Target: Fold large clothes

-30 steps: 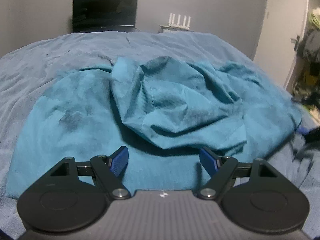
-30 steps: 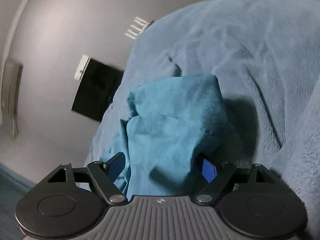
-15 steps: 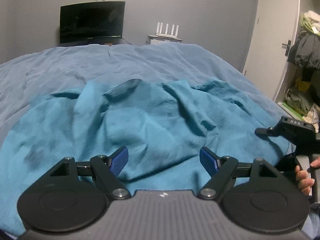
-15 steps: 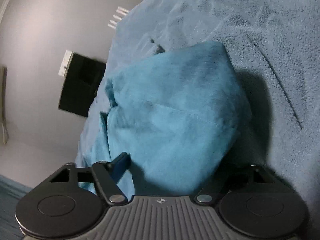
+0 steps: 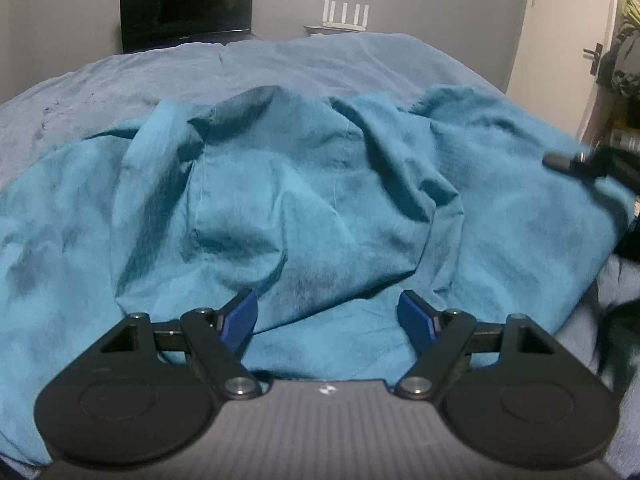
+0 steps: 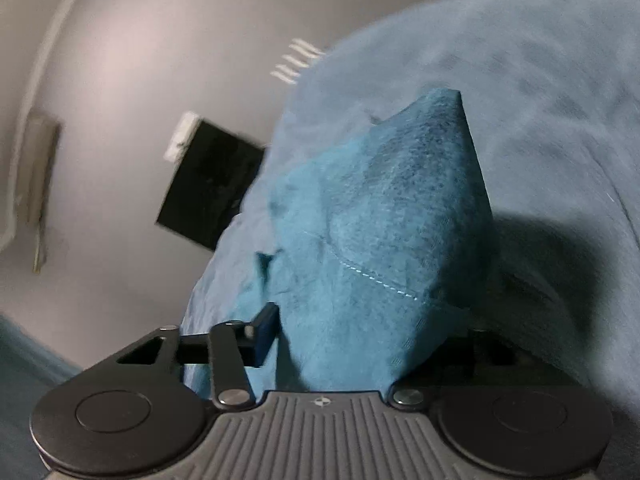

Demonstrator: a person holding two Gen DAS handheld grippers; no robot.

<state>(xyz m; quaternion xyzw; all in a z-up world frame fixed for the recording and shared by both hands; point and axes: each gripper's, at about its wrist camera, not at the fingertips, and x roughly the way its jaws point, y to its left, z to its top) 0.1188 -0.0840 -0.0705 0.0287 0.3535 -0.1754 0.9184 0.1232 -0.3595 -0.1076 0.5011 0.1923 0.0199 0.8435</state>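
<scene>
A large teal garment lies rumpled on the blue bedcover. My left gripper hovers open over its near edge, with nothing between the blue pads. At the right edge of the left wrist view a blurred black part of the right gripper rests by the garment's side. In the right wrist view a peaked bunch of the teal garment fills my right gripper. Its jaws are closing around the fabric. The left pad is at the cloth's edge; the other finger is hidden under cloth.
A dark monitor and a white router stand against the grey wall beyond the bed. A white door and hanging clothes are at the right. The bedcover rises in folds to the right of the held bunch.
The left gripper came lower and closer over the garment. The right gripper's jaws narrowed around the cloth bunch, which has been drawn up into a peak.
</scene>
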